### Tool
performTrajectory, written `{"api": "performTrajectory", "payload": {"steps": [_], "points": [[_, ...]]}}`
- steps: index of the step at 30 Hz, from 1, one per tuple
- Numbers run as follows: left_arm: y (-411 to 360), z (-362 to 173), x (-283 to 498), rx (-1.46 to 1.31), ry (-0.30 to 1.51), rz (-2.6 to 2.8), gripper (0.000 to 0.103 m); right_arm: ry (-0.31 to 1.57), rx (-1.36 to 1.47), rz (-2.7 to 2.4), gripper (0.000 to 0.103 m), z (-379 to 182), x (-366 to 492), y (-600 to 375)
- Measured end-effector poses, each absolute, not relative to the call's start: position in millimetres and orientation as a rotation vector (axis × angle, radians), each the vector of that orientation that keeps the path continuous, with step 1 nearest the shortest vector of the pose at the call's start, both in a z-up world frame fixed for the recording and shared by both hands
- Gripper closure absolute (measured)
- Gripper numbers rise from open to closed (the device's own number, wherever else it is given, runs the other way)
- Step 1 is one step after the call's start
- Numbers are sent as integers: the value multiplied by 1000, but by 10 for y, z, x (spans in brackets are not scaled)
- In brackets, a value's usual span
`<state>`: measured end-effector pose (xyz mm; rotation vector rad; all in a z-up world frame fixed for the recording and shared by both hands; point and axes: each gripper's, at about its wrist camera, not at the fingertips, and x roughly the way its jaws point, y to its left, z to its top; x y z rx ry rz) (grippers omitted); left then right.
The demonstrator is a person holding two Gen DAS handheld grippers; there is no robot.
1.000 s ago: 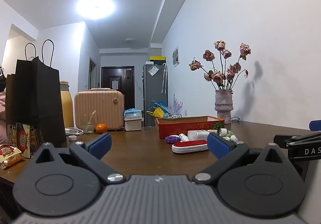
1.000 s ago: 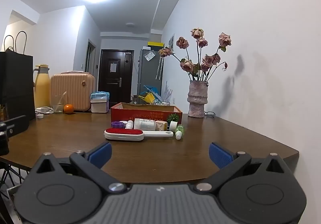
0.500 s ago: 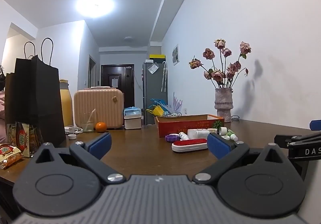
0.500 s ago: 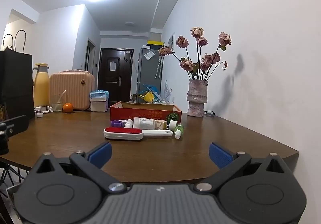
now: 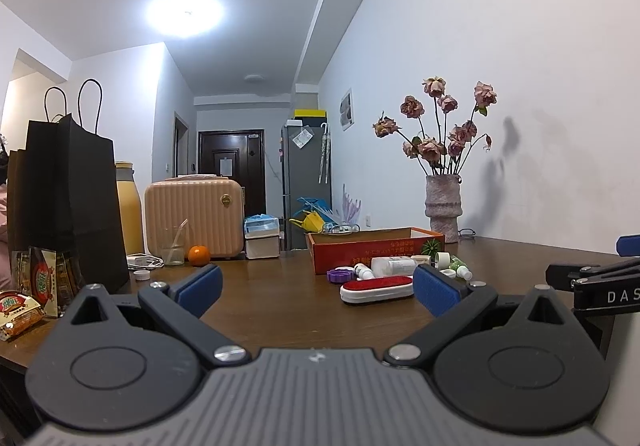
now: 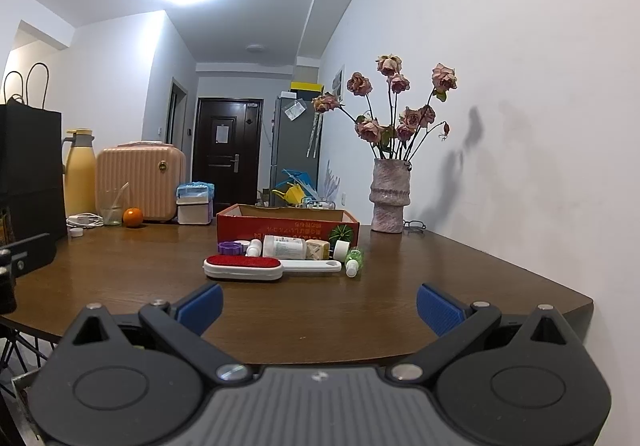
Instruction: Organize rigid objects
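Note:
A red-and-white lint brush [image 6: 244, 267] lies on the brown table [image 6: 120, 270], handle pointing right. Behind it stand a purple cap [image 6: 229, 247], a white pill bottle [image 6: 285, 247], a small wooden block [image 6: 318, 249], a white roll [image 6: 341, 248] and a green dropper bottle [image 6: 353, 260], all in front of a low red cardboard box [image 6: 288, 228]. My right gripper [image 6: 318, 304] hangs open at the table's near edge, well short of the brush. In the left wrist view the brush [image 5: 376, 287] and box [image 5: 374, 248] sit ahead-right of my open left gripper [image 5: 316, 292].
A vase of dried roses [image 6: 390, 194] stands by the wall at the back right, glasses [image 6: 414, 224] beside it. At the back left are a peach case [image 6: 140, 182], a yellow flask [image 6: 80, 176], an orange [image 6: 133, 217], a glass [image 6: 111, 206] and a black paper bag [image 5: 68, 202]. Snack packets [image 5: 24, 310] lie near the left.
Both views have crept slightly closer to the table items and risen a little. Nothing on the table has moved and both grippers stay open.

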<state>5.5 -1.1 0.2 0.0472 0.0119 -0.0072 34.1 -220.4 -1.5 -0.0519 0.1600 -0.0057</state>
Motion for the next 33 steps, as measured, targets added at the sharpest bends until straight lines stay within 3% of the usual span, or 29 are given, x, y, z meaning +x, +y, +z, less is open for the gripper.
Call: {"api": "performTrajectory", "payload": {"steps": [33], "points": [[-14,-14,54,47,3,2,0,156,-51,-7,0,-1,321,-2233]]}}
